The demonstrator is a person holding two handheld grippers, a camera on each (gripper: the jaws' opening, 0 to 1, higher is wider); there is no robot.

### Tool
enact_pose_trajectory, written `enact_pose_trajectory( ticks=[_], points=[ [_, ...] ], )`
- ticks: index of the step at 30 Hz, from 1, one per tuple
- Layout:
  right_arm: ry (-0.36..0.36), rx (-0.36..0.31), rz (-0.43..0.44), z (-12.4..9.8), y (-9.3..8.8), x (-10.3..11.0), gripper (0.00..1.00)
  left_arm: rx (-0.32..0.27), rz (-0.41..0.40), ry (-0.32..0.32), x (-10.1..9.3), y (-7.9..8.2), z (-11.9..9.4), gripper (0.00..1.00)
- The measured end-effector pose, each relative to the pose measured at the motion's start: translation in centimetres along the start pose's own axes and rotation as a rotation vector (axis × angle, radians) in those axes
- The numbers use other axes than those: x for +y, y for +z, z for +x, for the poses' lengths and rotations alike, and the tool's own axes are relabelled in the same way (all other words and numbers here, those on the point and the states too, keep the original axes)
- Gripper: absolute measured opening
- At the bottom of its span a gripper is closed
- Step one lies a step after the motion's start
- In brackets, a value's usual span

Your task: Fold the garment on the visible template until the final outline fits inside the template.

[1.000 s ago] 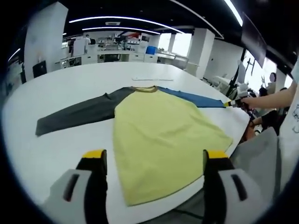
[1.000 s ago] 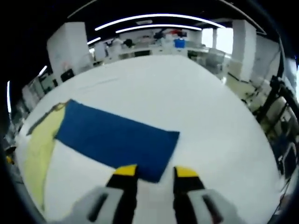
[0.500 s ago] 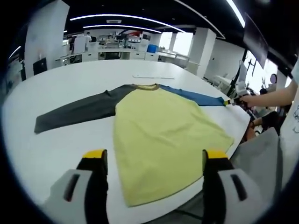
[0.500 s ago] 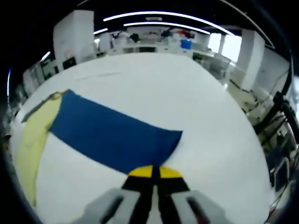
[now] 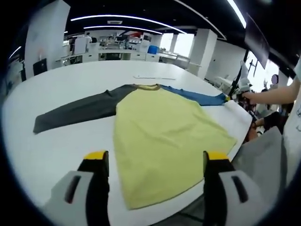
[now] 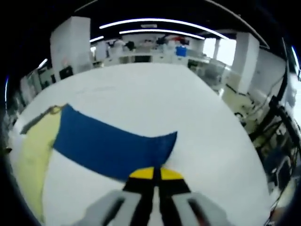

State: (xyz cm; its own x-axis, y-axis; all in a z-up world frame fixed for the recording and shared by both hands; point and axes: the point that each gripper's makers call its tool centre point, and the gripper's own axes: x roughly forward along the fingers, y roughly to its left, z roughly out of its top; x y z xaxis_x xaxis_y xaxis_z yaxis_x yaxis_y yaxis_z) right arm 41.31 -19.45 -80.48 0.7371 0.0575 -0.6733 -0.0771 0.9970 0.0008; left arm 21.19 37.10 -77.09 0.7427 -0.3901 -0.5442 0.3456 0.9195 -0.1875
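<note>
My right claw (image 6: 153, 173) clamped the blue sleeve (image 6: 110, 147) cuff and lifted it; left claw (image 5: 153, 157) stayed wide, fold begun.

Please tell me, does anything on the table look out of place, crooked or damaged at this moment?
Nothing looks damaged or spilled. The shirt lies flat on the white table, except the blue sleeve: its cuff is pinched in the shut right tool and its edge curves. The grey sleeve lies straight. The left tool is open near the hem.
</note>
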Motion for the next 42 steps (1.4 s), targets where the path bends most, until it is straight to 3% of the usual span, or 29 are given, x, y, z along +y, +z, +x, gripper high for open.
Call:
enact_pose_trajectory(
  ticks=[3, 6, 11, 15, 18, 27, 32, 34, 42],
  points=[
    [0.101, -0.075, 0.083, -0.7, 2.2, 2.8, 0.0, -0.01, 0.017, -0.007, 0.1, 0.1, 0.1, 0.79],
    [0.148, -0.117, 0.085, -1.1, 3.9, 5.3, 0.0, -0.01, 0.039, -0.006, 0.0, 0.1, 0.1, 0.79],
    [0.247, -0.14, 0.04, -1.5, 6.4, 10.7, 0.0, -0.027, 0.059, -0.01, -0.1, 0.4, 0.0, 0.78],
    [0.328, -0.14, 0.02, -0.4, 8.2, 15.1, 0.0, -0.049, 0.058, -0.01, -0.2, 0.8, -0.1, 0.78],
    [0.391, -0.128, 0.053, 0.4, 8.8, 18.3, 0.0, -0.059, 0.067, 0.008, 0.2, 1.0, -0.2, 0.78],
    [0.532, -0.124, 0.027, 1.5, 10.4, 28.5, 0.0, -0.086, 0.072, 0.021, 1.1, 1.2, -0.3, 0.76],
    [0.586, -0.106, 0.009, 1.2, 9.9, 33.7, 0.0, -0.091, 0.069, 0.02, 1.2, 1.2, -0.4, 0.75],
    [0.603, -0.101, 0.005, 1.5, 10.0, 34.5, 0.0, -0.098, 0.065, 0.022, 1.3, 1.3, -0.4, 0.74],
    [0.686, -0.089, -0.014, 1.2, 9.7, 41.0, 0.0, -0.104, 0.054, 0.036, 1.5, 1.3, -0.4, 0.74]
  ],
)
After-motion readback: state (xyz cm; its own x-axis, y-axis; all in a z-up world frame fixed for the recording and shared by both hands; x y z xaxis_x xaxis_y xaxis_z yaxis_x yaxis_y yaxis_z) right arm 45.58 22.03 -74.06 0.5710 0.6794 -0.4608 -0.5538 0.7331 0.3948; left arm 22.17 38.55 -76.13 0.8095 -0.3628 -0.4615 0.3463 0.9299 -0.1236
